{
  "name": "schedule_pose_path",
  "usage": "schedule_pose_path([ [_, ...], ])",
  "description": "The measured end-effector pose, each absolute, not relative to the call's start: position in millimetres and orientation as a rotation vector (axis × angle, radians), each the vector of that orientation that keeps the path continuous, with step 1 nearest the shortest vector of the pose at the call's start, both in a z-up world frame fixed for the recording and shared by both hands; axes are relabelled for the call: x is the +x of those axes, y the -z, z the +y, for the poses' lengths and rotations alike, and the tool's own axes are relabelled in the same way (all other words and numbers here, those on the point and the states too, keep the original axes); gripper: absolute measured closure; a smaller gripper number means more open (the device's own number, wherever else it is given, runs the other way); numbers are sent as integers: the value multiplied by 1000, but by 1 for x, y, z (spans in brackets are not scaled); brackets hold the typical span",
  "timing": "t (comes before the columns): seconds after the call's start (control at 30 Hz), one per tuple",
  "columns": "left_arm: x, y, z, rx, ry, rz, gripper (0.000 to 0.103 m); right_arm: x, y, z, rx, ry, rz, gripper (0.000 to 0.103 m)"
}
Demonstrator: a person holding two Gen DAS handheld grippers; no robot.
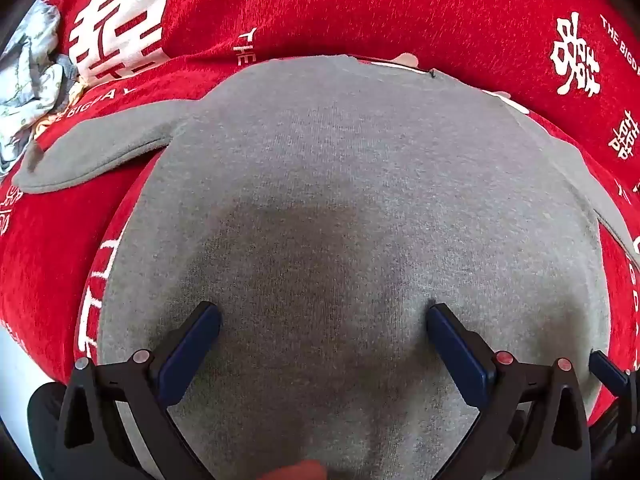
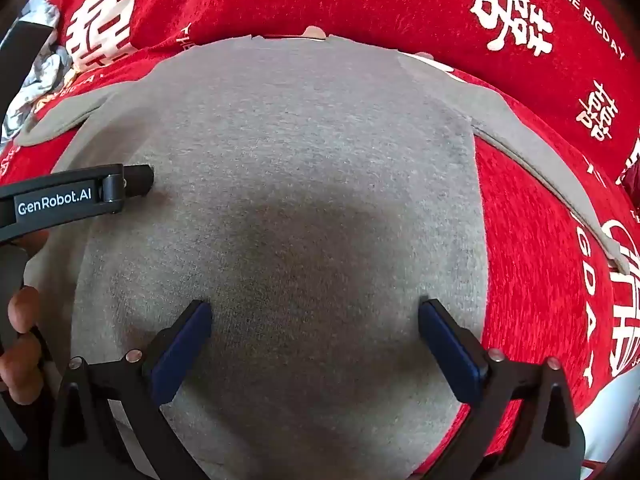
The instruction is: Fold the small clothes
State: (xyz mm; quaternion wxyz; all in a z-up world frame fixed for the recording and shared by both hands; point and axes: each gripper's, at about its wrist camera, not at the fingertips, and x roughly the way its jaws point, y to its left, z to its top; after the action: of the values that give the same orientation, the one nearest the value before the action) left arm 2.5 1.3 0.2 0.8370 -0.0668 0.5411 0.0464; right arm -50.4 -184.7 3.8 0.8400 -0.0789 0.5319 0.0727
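Observation:
A small grey knit shirt point(image 1: 340, 168) lies flat on a red cloth, both short sleeves spread out to the sides; it also fills the right wrist view point(image 2: 280, 140). My left gripper point(image 1: 324, 316) is open and empty, its blue fingertips point(image 1: 200, 332) resting just over the lower part of the shirt. My right gripper point(image 2: 316, 316) is open and empty over the same lower part, to the right of the left one. The left gripper's black body point(image 2: 72, 196) shows in the right wrist view at the left edge, and a right fingertip point(image 1: 604, 368) shows in the left wrist view.
The red cloth point(image 1: 360, 8) with white characters and "THE BIG DAY" lettering covers the surface; it also shows in the right wrist view point(image 2: 540, 240). A crumpled pale patterned garment point(image 1: 28, 76) lies at the far left, also visible in the right wrist view point(image 2: 44, 64).

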Motion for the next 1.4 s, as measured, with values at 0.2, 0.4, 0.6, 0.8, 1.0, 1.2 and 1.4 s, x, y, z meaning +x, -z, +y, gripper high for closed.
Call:
schedule_pose_path([
  [0.2,-7,-3,-9,-96,-112,1076,0,-54,-1,-182,-147,-142,1114,0],
  [0.4,-7,-9,-1,-109,-101,1074,0,-57,-6,-183,-151,-134,1088,0],
  [0.6,-6,-12,-1,-108,-100,1066,0,-54,-6,-187,-143,-133,1086,0],
  [0.8,-6,-12,0,-100,-91,1057,0,-54,-6,-187,-142,-134,1079,0],
  [1.0,-8,-9,-1,-93,-94,1047,0,-55,-8,-188,-142,-135,1071,0],
  [1.2,-11,-6,-1,-91,-95,1045,0,-56,-8,-188,-144,-136,1068,0],
  [1.4,-10,-5,-1,-91,-96,1051,0,-57,-9,-187,-144,-136,1066,0],
])
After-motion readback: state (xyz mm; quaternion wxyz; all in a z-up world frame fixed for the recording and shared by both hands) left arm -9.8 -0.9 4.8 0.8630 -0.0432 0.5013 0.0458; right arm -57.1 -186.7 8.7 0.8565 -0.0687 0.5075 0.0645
